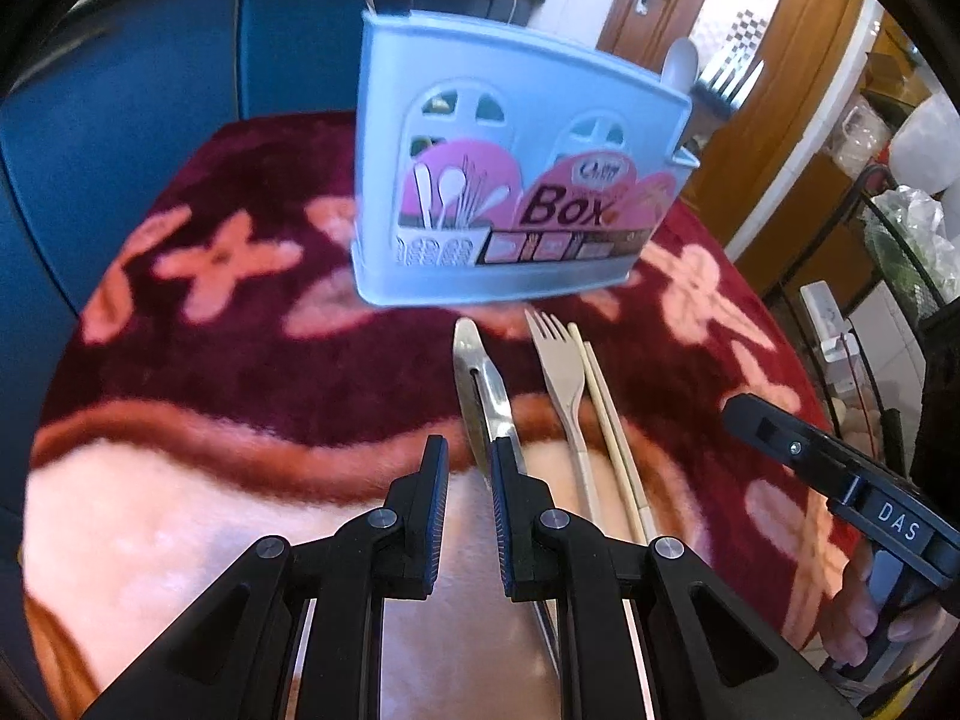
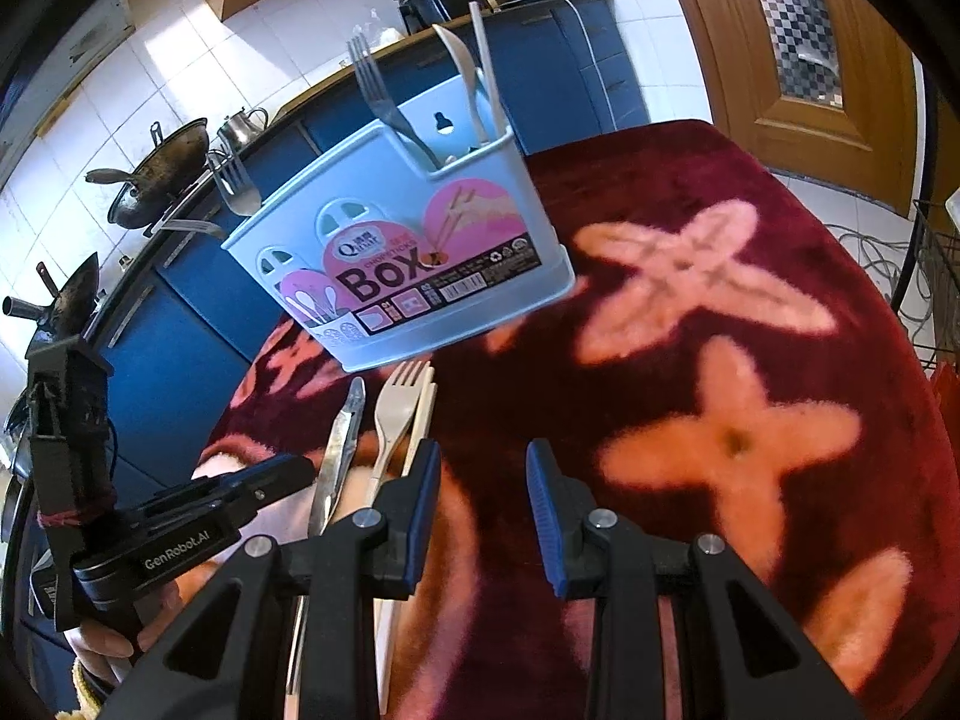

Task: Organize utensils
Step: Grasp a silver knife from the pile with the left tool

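A light blue utensil box (image 1: 510, 162) labelled "Box" stands on the floral cloth; it also shows in the right wrist view (image 2: 408, 240), holding metal forks (image 2: 384, 102) and a pale spoon (image 2: 462, 72). In front of it lie a metal peeler (image 1: 480, 384), a beige fork (image 1: 564, 384) and beige chopsticks (image 1: 606, 414). My left gripper (image 1: 468, 462) is open and empty, its right fingertip over the peeler's handle. My right gripper (image 2: 483, 468) is open and empty, just right of the beige fork (image 2: 396, 414), chopsticks (image 2: 423, 420) and peeler (image 2: 339, 450).
The table is covered by a dark red cloth with pink flowers (image 2: 720, 360). Blue cabinets (image 2: 180, 372) with woks (image 2: 156, 180) stand behind on the left. A wooden door (image 2: 810, 60) is at the back right. A wire rack (image 1: 900, 252) stands at the table's right.
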Available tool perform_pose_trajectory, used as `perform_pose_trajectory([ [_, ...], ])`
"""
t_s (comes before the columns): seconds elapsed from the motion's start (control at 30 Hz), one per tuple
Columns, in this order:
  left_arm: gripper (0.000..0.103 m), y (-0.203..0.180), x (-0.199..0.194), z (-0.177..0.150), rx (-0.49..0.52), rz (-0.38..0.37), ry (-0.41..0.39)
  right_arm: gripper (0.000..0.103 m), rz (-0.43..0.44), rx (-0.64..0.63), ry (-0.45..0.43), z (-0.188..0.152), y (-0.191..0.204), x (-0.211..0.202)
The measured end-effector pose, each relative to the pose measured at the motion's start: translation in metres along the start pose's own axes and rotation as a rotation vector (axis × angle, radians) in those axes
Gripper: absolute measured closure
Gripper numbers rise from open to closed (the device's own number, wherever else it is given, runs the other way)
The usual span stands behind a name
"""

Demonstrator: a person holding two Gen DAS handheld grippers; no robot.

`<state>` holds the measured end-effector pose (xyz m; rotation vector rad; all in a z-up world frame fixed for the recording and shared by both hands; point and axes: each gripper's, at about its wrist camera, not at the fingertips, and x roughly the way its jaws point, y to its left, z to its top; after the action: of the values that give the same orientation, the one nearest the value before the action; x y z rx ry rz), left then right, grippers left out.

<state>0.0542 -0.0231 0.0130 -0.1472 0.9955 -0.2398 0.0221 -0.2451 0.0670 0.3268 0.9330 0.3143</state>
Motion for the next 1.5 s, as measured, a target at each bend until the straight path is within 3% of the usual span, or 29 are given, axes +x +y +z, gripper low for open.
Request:
perform_pose_trajectory([
  [0.27, 0.089, -0.002, 0.017, 0.001, -0.005, -0.009, 0.044, 0.07, 0.004, 0.016, 0.009, -0.001, -0.007, 0.004],
  [0.53, 0.079, -0.005, 0.023, 0.006, -0.001, -0.019, 0.04, 0.07, 0.007, 0.023, 0.018, -0.002, -0.01, 0.007],
  [0.77, 0.078, -0.007, 0.029, 0.012, 0.017, -0.029, 0.022, 0.07, 0.006, 0.023, 0.021, -0.002, -0.011, 0.008],
  [0.83, 0.085, -0.007, 0.029, 0.013, 0.016, -0.037, 0.015, 0.07, 0.005, 0.023, 0.021, -0.002, -0.012, 0.008],
  [1.0, 0.086, -0.001, 0.026, 0.013, 0.002, -0.069, 0.02, 0.07, 0.005, 0.024, 0.024, -0.002, -0.012, 0.01],
  [1.1, 0.097, -0.001, 0.025, 0.013, 0.008, -0.068, 0.016, 0.07, 0.006, 0.021, 0.027, -0.003, -0.011, 0.01],
  [1.5, 0.1, 0.0, 0.016, 0.013, -0.006, -0.071, -0.021, 0.07, 0.002, -0.002, 0.027, -0.002, -0.001, 0.008],
])
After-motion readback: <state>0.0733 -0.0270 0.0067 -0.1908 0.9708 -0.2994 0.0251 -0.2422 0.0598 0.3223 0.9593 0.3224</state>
